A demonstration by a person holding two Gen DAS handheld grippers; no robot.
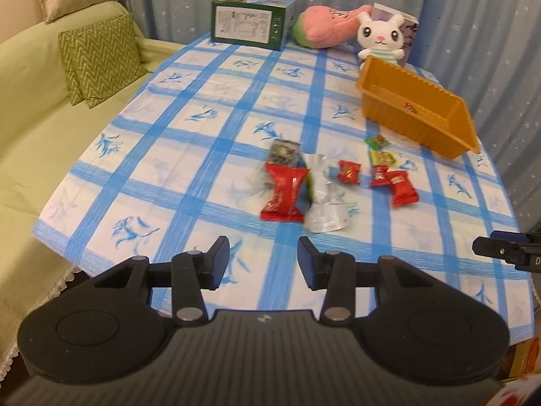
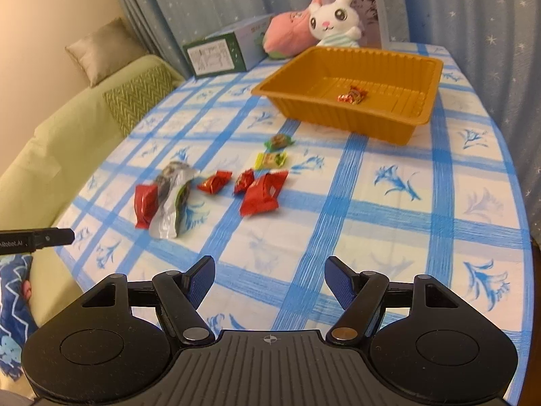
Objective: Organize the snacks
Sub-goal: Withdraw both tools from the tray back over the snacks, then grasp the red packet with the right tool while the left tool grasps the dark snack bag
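Several wrapped snacks lie loose on the blue-checked tablecloth: a big red pack (image 1: 283, 191) (image 2: 145, 204), a silver pouch (image 1: 323, 196) (image 2: 172, 203), small red packs (image 1: 349, 171) (image 2: 263, 193) and green-yellow candies (image 1: 382, 157) (image 2: 270, 159). An orange tray (image 1: 436, 135) (image 2: 304, 108) stands beyond them with one small candy (image 2: 353, 95) inside. My left gripper (image 1: 263, 253) is open and empty, just short of the red pack. My right gripper (image 2: 269, 275) is open and empty, near the table's front edge.
A green box (image 1: 250, 25) (image 2: 216, 55), a pink plush (image 1: 324, 27) (image 2: 290, 35) and a white bunny plush (image 1: 382, 35) (image 2: 334, 18) stand at the table's back. A green sofa with cushions (image 1: 98, 61) (image 2: 135, 96) lies left. The other gripper's tip shows at the right edge (image 1: 500, 247) and the left edge (image 2: 47, 238).
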